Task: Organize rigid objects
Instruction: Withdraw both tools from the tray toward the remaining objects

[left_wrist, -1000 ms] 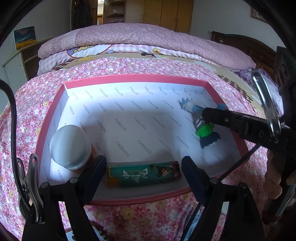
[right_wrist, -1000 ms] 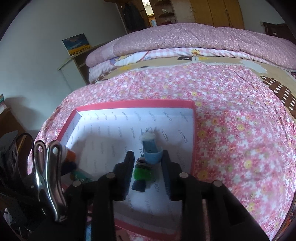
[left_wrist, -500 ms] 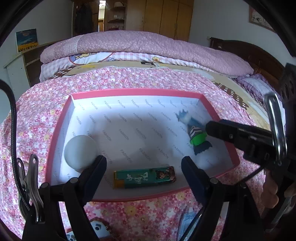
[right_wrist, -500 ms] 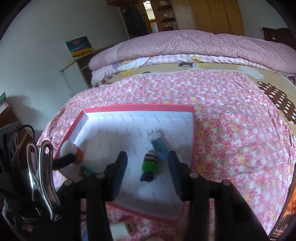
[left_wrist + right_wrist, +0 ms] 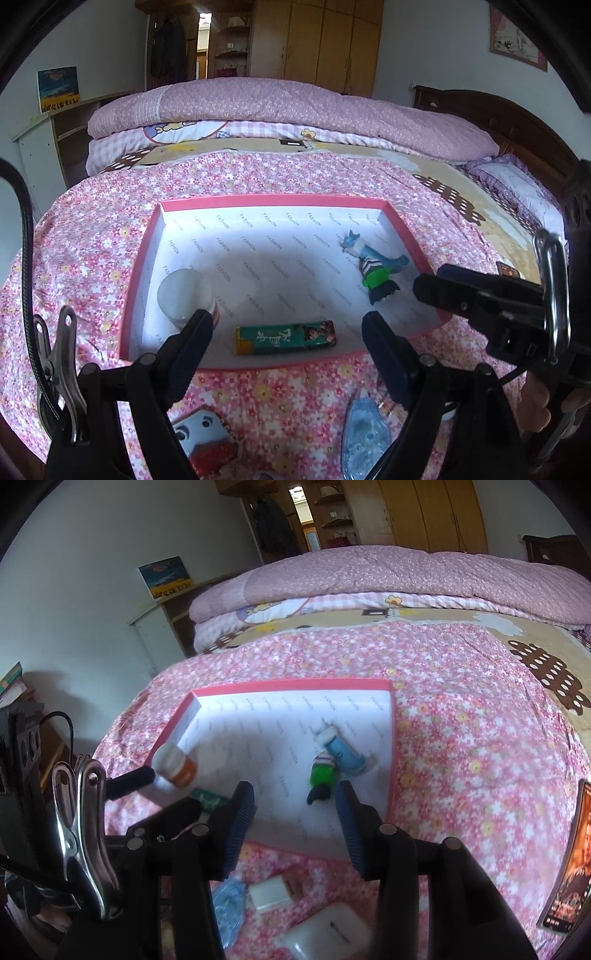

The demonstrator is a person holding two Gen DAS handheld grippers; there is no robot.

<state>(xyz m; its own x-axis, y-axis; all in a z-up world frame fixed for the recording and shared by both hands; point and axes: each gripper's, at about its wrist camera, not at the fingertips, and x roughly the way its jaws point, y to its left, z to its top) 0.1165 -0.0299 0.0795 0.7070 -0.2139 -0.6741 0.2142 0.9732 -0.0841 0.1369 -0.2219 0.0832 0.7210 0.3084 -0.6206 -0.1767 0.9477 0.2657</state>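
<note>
A pink-rimmed box (image 5: 413, 240) with a white printed lining is seen lying on a flowered bedspread (image 5: 92, 251). In the left wrist view, at nine o'clock inside the box, a white-capped bottle (image 5: 184, 293) stands against the left wall, its cap partly covered by one finger of the left gripper (image 5: 288, 334). The jaws of that gripper are held wide apart and nothing is gripped between them; they hover above the near rim. Between the fingers, at six o'clock in the box, a green lighter (image 5: 286, 338) lies flat along the near wall. At three o'clock in the box a small figure toy (image 5: 375, 271) in blue, green and stripes lies on its side, close to the right wall. Outside the box, at five o'clock, a blue correction-tape dispenser (image 5: 364, 435) rests on the bedspread.

In the right wrist view the right gripper (image 5: 295, 829) is seen with its jaws partly parted, having just been opening; the toy lies free just beyond the fingertips, untouched. At six o'clock a white block (image 5: 269, 891) and a white case (image 5: 328, 932) lie on the bedspread.
</note>
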